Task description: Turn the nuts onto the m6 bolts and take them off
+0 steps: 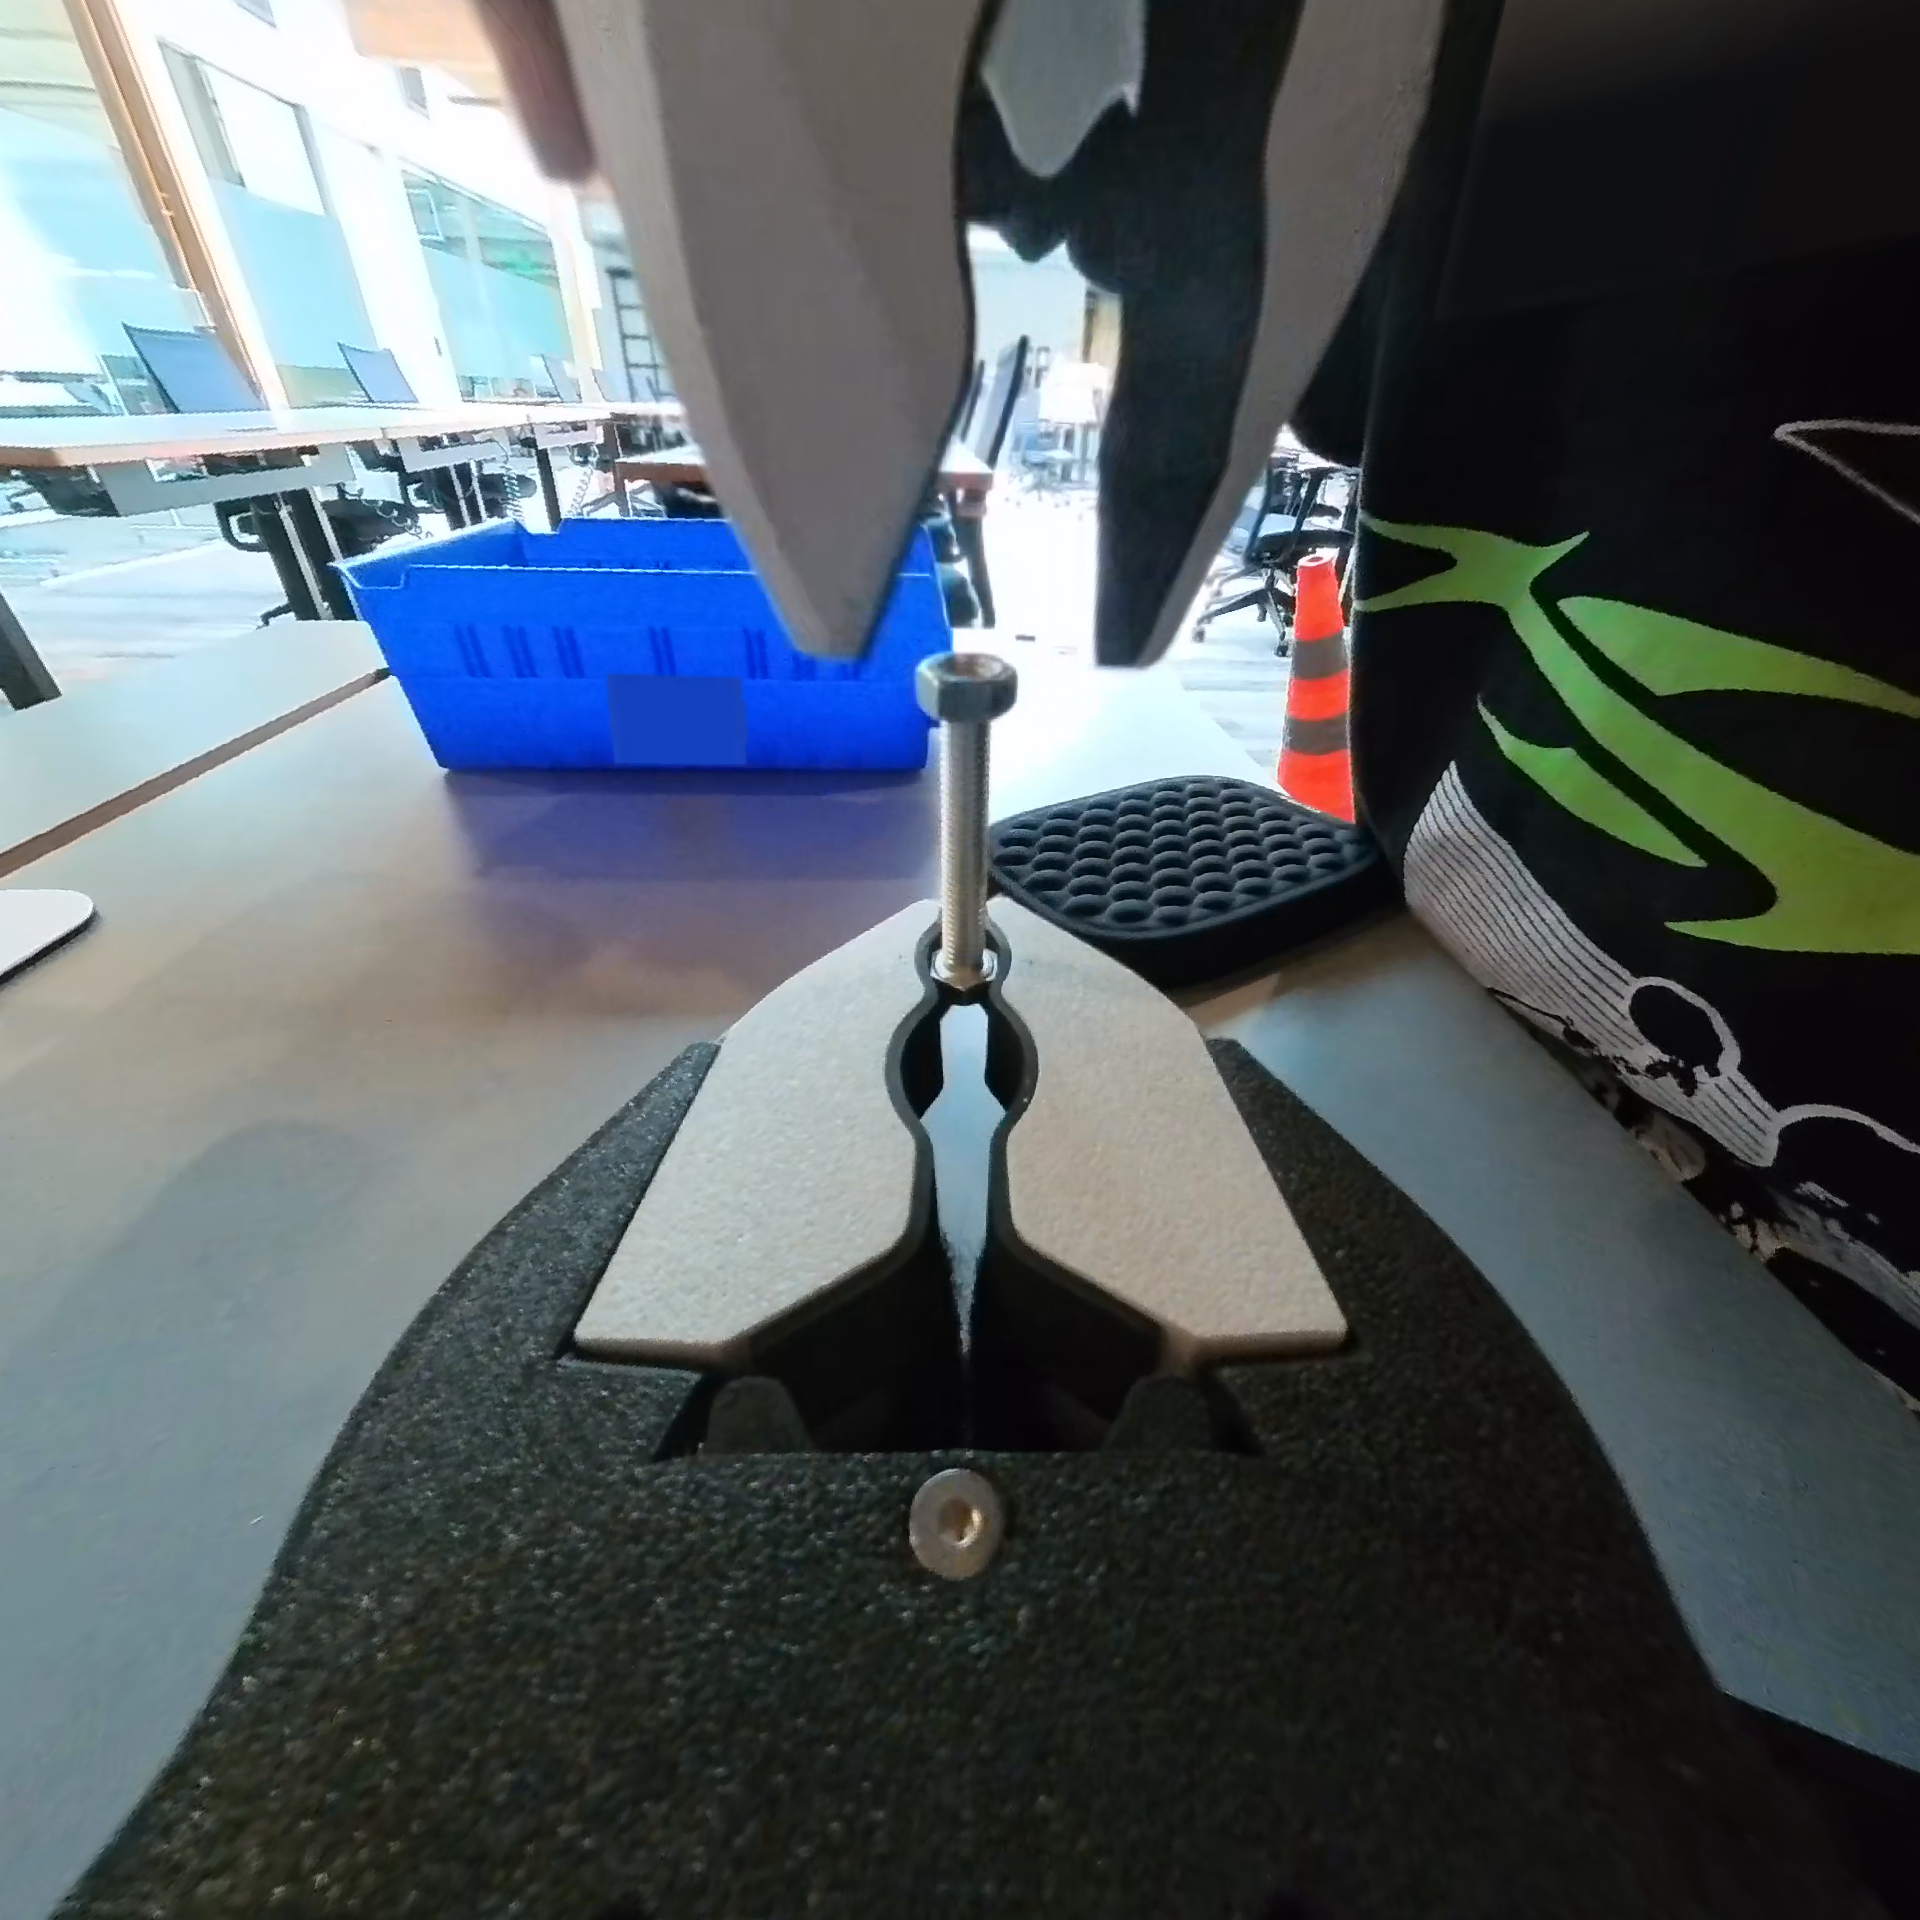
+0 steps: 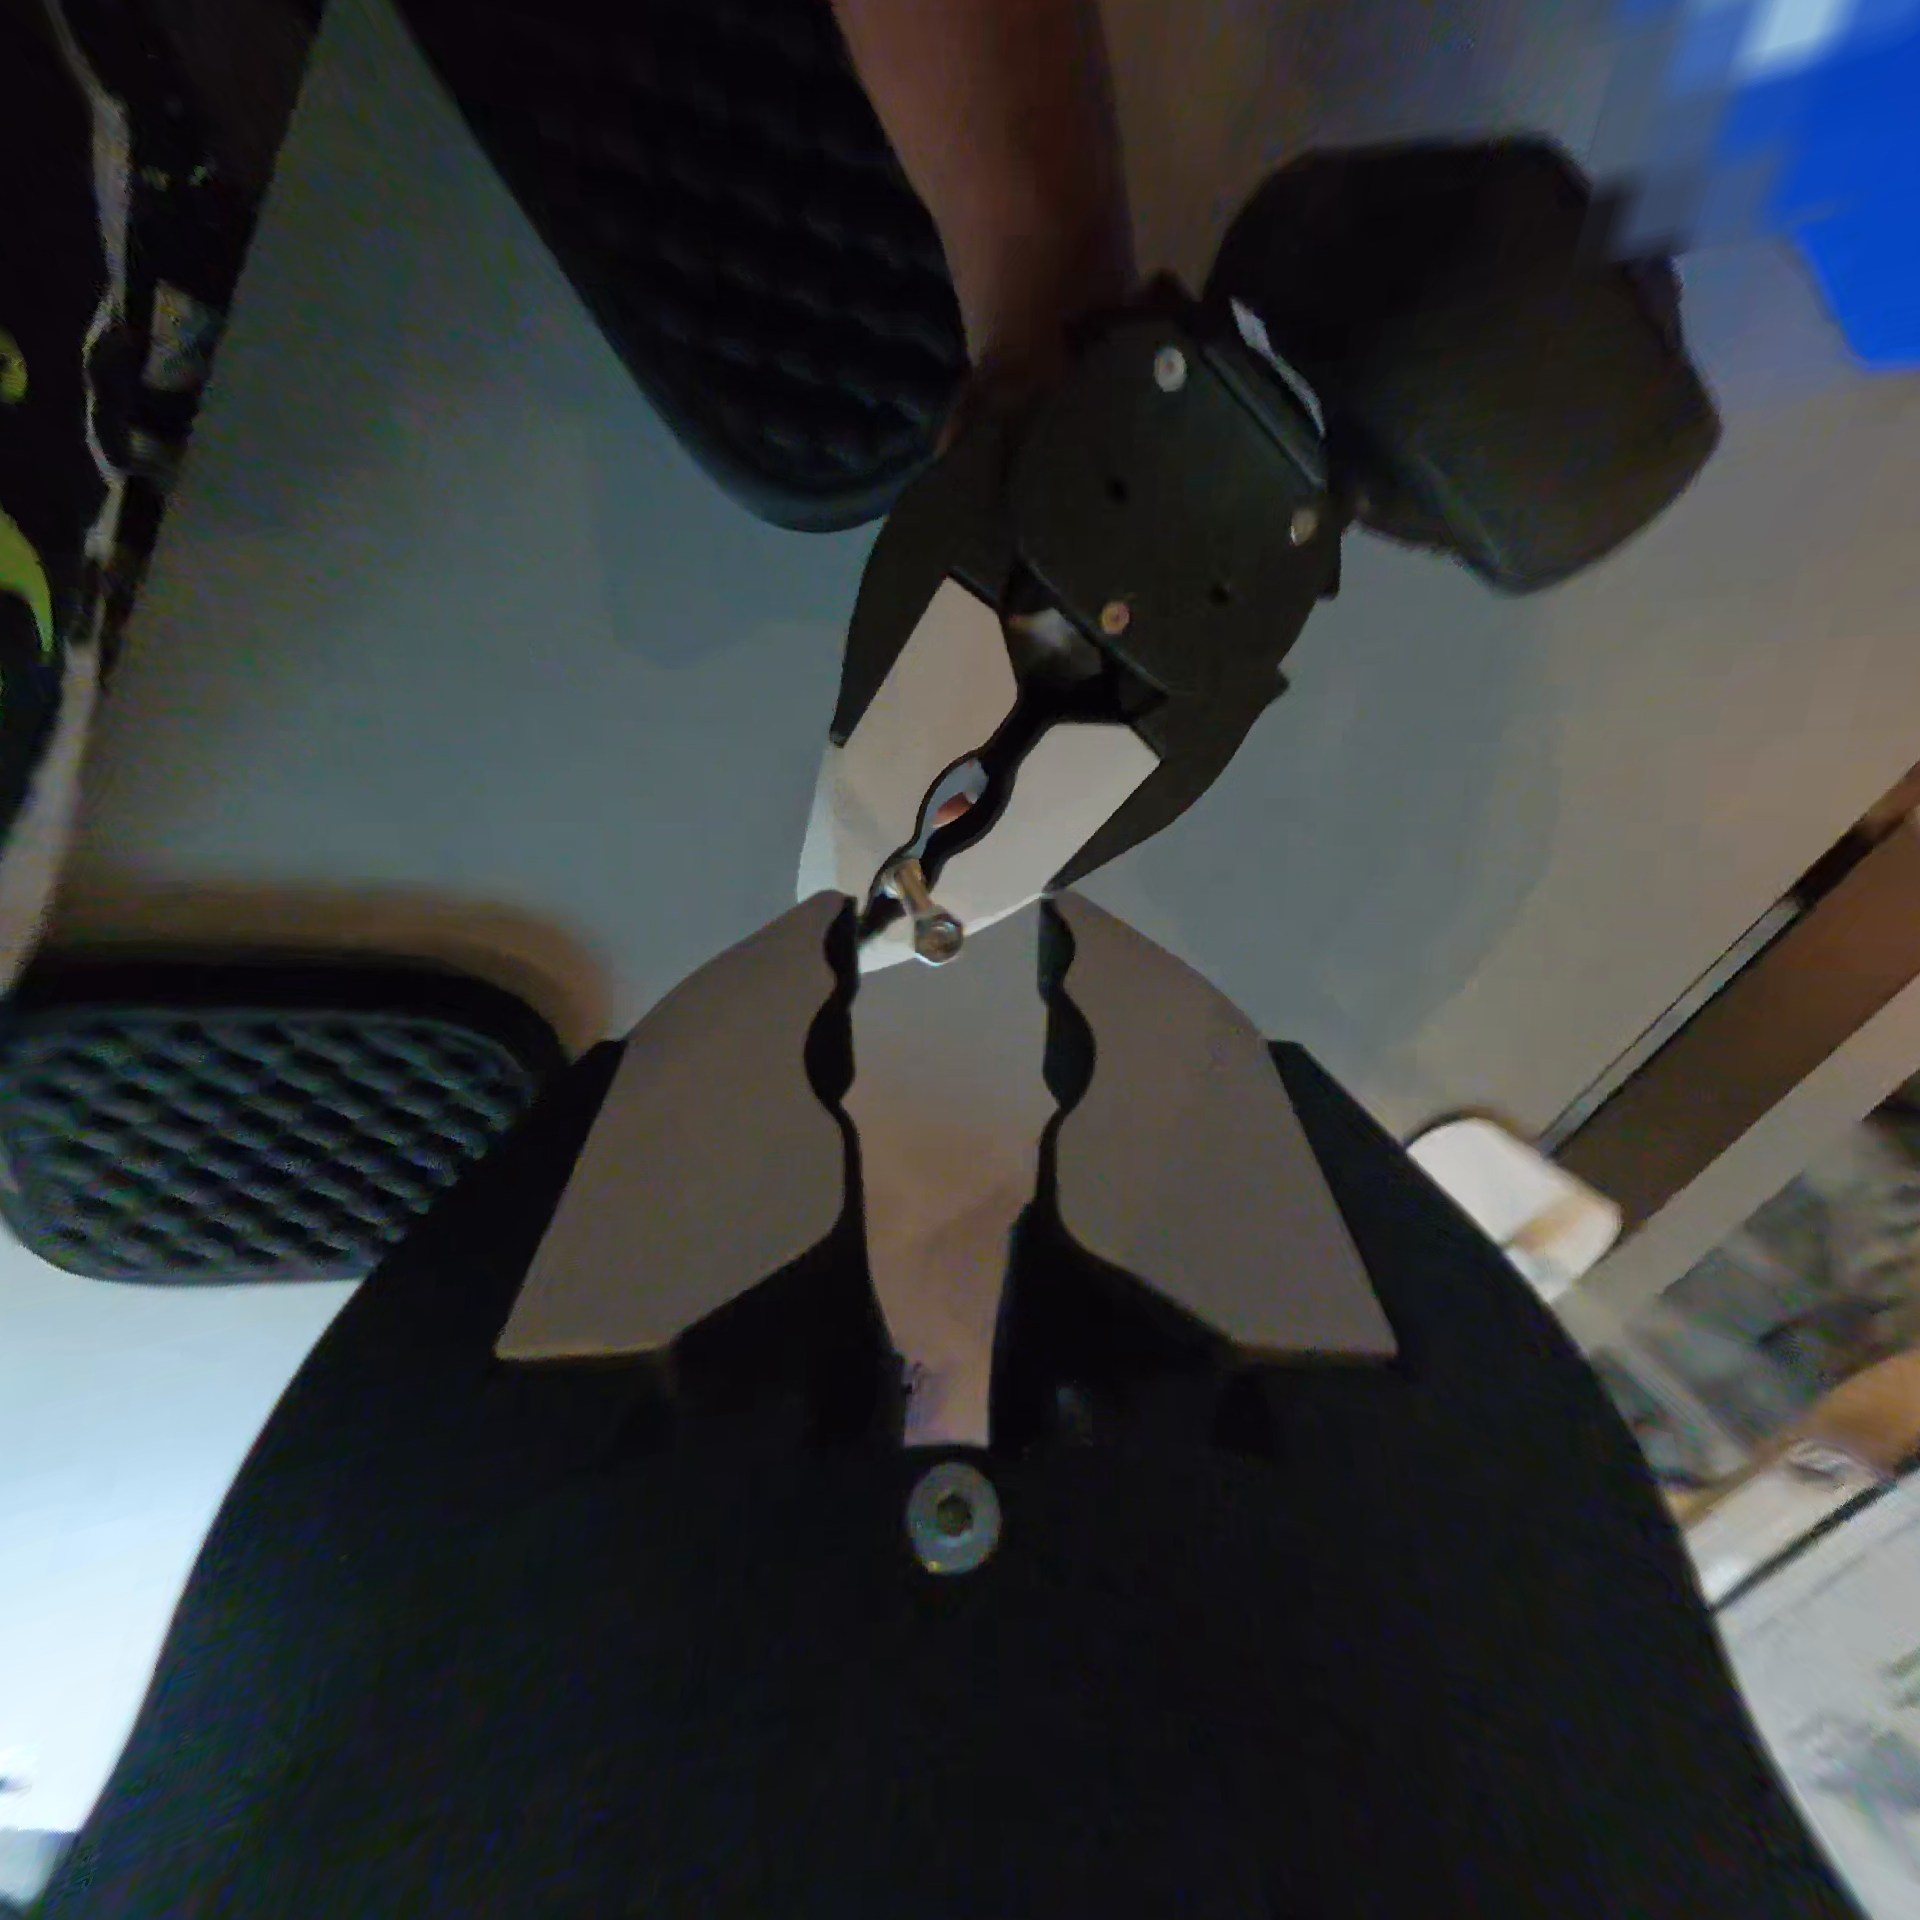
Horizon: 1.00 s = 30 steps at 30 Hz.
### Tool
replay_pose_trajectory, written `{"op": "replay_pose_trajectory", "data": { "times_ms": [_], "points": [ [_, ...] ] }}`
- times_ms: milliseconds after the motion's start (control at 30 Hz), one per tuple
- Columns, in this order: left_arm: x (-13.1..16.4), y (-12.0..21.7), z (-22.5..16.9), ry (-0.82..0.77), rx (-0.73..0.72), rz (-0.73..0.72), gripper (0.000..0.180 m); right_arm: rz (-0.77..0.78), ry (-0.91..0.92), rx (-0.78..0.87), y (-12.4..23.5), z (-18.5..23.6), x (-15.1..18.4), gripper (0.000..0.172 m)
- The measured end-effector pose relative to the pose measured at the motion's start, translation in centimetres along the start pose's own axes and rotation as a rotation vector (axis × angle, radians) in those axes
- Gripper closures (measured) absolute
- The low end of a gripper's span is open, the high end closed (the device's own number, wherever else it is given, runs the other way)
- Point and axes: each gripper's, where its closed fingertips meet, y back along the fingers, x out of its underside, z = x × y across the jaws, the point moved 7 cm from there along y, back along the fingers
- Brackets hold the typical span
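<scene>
My left jaws (image 1: 961, 971), at the centre of the left wrist view, were clamped at their tips on a small silver hex nut (image 1: 964, 975), and the long threaded silver M6 bolt (image 1: 964, 821) stood upright out of it, its socket head (image 1: 964, 688) topmost. My right jaws (image 2: 948, 914) hung wide apart and bare directly over that head; in the left wrist view their grey fingers (image 1: 831, 582) came down from the top of the frame on either side of the bolt, touching nothing. Behind, on the grey tabletop (image 1: 260, 1039), sat a blue plastic bin (image 1: 644, 644) at upper centre and a black honeycomb rubber mat (image 1: 1174, 873) at right.

To do this step well, I judged I should lower the right jaws squarely over the head, close on its round sides without tilting the shaft, then twist in short turns, letting go and re-gripping, while the left jaws kept the nut from spinning. A skewed grip could bind the thread or lever the nut out.
</scene>
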Motion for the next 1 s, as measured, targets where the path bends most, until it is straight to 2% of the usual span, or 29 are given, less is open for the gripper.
{"op": "replay_pose_trajectory", "data": {
  "times_ms": [67, 200, 333, 433, 500, 567, 767, 867, 933, 1000],
  "points": [
    [0.0, 0.0, -0.1, -0.004, 0.004, 0.002, 0.178, -0.014, 0.193, 0.005, 0.4, -0.5, 0.1, 0.135],
    [0.0, 0.0, -0.1, -0.002, 0.015, -0.001, 0.178, -0.017, 0.532, -0.118, 0.4, -0.5, 0.7, 0.142],
    [0.0, 0.0, -0.1, -0.001, 0.024, -0.003, 0.178, -0.047, 0.596, -0.22, -0.3, -0.8, 0.4, 0.15],
    [0.0, 0.0, -0.1, -0.002, 0.027, -0.003, 0.178, -0.038, 0.626, -0.226, -0.9, -1.0, 0.3, 0.161],
    [0.0, 0.0, -0.1, -0.001, 0.024, -0.004, 0.178, -0.03, 0.587, -0.209, -0.9, -1.1, 0.4, 0.161],
    [-0.1, 0.1, 0.0, 0.005, 0.017, -0.012, 0.178, -0.011, 0.473, -0.178, -0.8, -1.0, 0.5, 0.162],
    [0.0, -0.1, -0.1, -0.011, 0.0, 0.007, 0.179, 0.039, -0.125, -0.053, -0.7, 0.3, 0.7, 0.162],
    [0.1, -0.1, -0.2, -0.023, 0.006, 0.016, 0.179, 0.017, -0.173, -0.02, -0.7, 0.8, 0.8, 0.161],
    [0.0, -0.1, -0.1, -0.016, 0.007, 0.008, 0.178, -0.015, -0.14, -0.039, -0.5, 0.7, 0.6, 0.146],
    [0.0, -0.1, -0.2, -0.017, 0.012, 0.009, 0.178, -0.05, -0.021, -0.068, -0.1, 0.4, 0.3, 0.136]
  ]
}}
